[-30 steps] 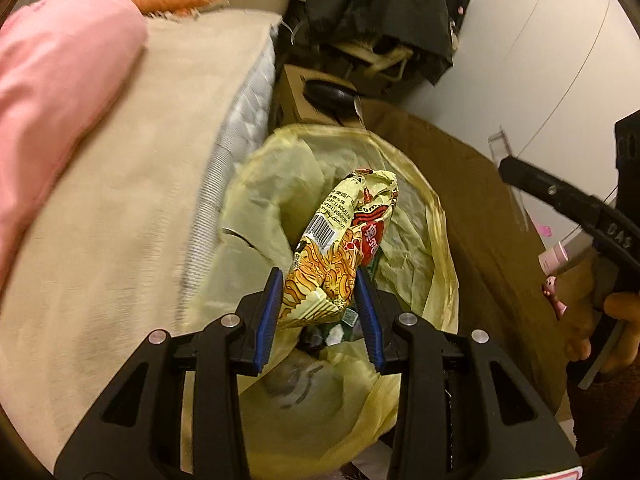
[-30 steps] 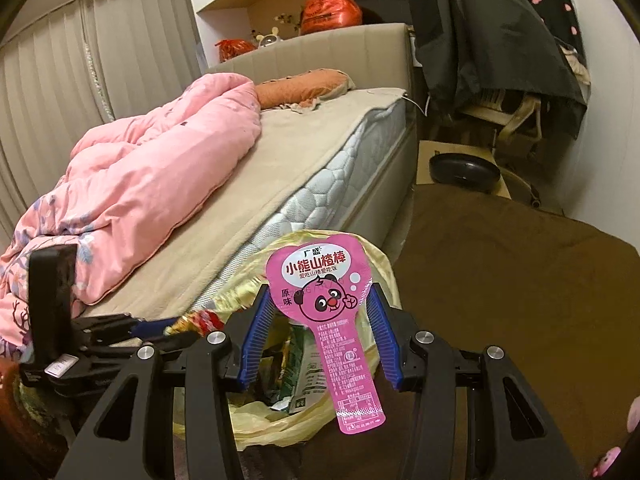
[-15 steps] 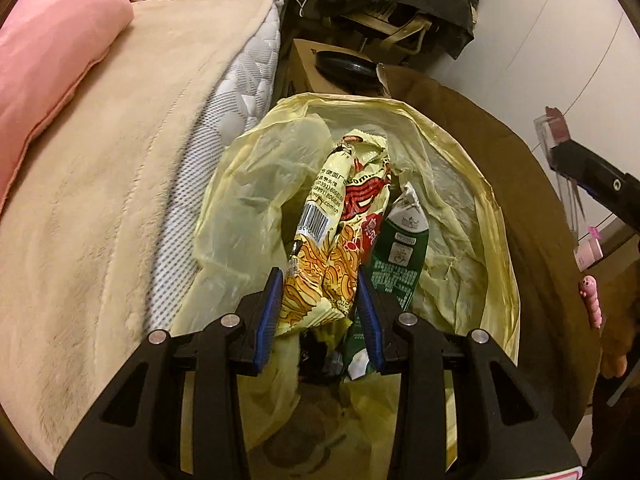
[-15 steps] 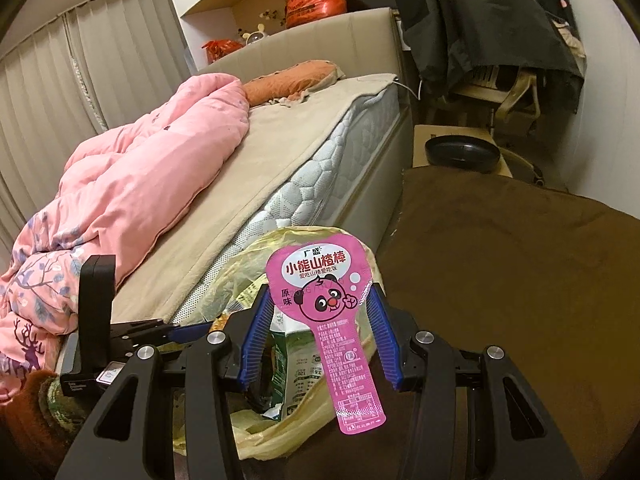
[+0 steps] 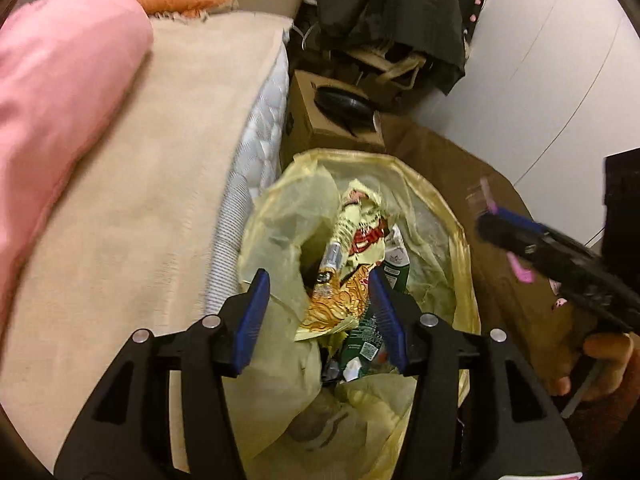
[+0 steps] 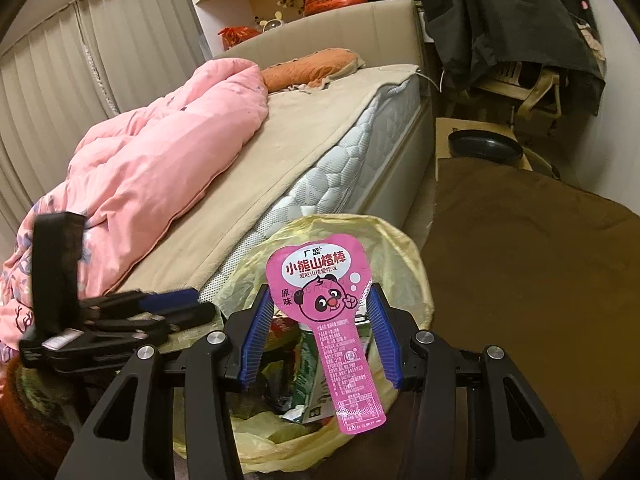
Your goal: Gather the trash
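A bin lined with a yellow bag [image 5: 436, 216] stands beside the bed; it also shows in the right wrist view [image 6: 396, 244]. My left gripper [image 5: 320, 308] is open above the bin. The yellow-and-red snack wrapper [image 5: 352, 264] lies loose in the bin between the fingers, next to a green carton [image 5: 394, 270]. My right gripper [image 6: 318, 336] is shut on a pink bear-faced wrapper [image 6: 320, 292], held over the bin's near rim. The right gripper also shows at the right of the left wrist view [image 5: 532, 244].
The bed with beige sheet [image 6: 304, 152] and pink duvet [image 6: 152, 160] runs along the left. A cardboard box with a black pan [image 5: 340, 108] stands behind the bin. A brown cover [image 6: 540, 264] lies to the right. Dark clothes hang on a chair [image 6: 516, 36].
My left gripper opened and let the snack wrapper drop into the bin. The right gripper moved closer over the bin with the pink wrapper still held.
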Motion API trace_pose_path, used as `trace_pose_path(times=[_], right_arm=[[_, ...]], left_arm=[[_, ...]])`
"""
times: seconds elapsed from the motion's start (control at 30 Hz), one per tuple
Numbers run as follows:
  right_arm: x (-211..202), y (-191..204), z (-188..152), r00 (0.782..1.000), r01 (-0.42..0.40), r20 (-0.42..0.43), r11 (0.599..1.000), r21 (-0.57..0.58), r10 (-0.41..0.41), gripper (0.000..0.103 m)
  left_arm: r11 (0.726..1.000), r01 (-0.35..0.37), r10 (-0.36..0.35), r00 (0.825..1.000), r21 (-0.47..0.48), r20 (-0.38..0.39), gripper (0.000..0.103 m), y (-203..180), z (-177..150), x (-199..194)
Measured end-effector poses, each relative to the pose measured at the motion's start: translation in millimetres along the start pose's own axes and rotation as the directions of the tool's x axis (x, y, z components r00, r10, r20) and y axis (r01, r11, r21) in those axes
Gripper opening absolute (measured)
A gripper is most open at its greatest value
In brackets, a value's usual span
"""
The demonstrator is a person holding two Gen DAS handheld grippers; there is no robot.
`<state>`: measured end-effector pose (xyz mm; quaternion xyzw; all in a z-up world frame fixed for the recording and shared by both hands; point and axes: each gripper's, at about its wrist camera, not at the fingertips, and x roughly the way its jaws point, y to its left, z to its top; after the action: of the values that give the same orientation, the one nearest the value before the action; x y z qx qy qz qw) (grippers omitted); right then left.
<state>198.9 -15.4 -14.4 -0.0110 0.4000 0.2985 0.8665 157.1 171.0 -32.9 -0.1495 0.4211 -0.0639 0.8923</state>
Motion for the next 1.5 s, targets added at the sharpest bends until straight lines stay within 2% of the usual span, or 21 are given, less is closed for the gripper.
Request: trace_pose_path(times=[0.1,0.27,0.33,0.37,0.47,0.63,0.77,0.87,0.93,1.0,1.1,1.27,1.37,1.5], right_arm=[[7,7,-5,1.0,0.001,-0.018,1.0,-0.008,-0.001,0.045],[21,16,-15,0.998,0.003,-0.066,1.0,-0.013,-0.004,0.046],[22,20,-18,0.997,0.026,-0.07,1.0,-0.016,-0.027,0.052],[21,22,-20,0.997,0.03,-0.066,0.999,-0.015,-0.031,0.059],[12,25,-24,0.997,0.053,-0.058,0.999,-0.004,-0.053,0.063],[-21,28,-35,0.996,0.09,-0.007,0.995,0.036,-0.09,0.064],[-66,35,-55,0.99,0.127,0.051,0.99,0.068,-0.13,0.064],[-103,45,-79,0.978,0.178,0.095,0.982,0.064,-0.184,0.064],[-125,53,-102,0.958,0.262,0.107,0.964,0.046,-0.265,0.064],[-141,54,-118,0.944,0.306,0.116,0.951,0.05,-0.31,0.064],[-161,51,-141,0.935,0.329,0.115,0.941,0.076,-0.336,0.064],[-170,42,-161,0.934,0.337,0.065,0.928,0.159,-0.35,0.064],[-170,45,-168,0.934,0.335,0.068,0.924,0.183,-0.352,0.064],[-166,55,-172,0.924,0.363,0.068,0.919,0.153,-0.376,0.064]], left_arm=[[0.999,-0.048,0.048,0.998,0.007,0.047,0.05,5,-2,-22],[0.996,-0.089,0.091,0.992,-0.021,0.09,0.05,18,-5,-45],[0.995,-0.09,0.093,0.99,-0.033,0.103,0.05,22,-8,-53],[0.995,-0.093,0.097,0.989,-0.037,0.111,0.05,23,-9,-58],[0.995,-0.093,0.097,0.986,-0.03,0.133,0.053,19,-15,-69],[0.997,-0.074,0.074,0.984,-0.002,0.161,0.062,4,-23,-85],[0.997,-0.072,0.066,0.986,0.033,0.153,0.065,-20,-41,-93],[0.995,-0.077,0.066,0.986,0.066,0.156,0.066,-42,-59,-98],[0.994,-0.081,0.07,0.987,0.077,0.147,0.066,-58,-74,-98],[0.991,-0.088,0.074,0.988,0.098,0.134,0.066,-73,-87,-99],[0.985,-0.089,0.069,0.988,0.145,0.139,0.066,-91,-104,-102],[0.969,-0.189,0.164,0.973,0.156,0.164,0.065,-105,-122,-107],[0.97,-0.198,0.177,0.972,0.141,0.153,0.065,-101,-124,-109],[0.963,-0.228,0.202,0.964,0.146,0.172,0.065,-94,-126,-117]])
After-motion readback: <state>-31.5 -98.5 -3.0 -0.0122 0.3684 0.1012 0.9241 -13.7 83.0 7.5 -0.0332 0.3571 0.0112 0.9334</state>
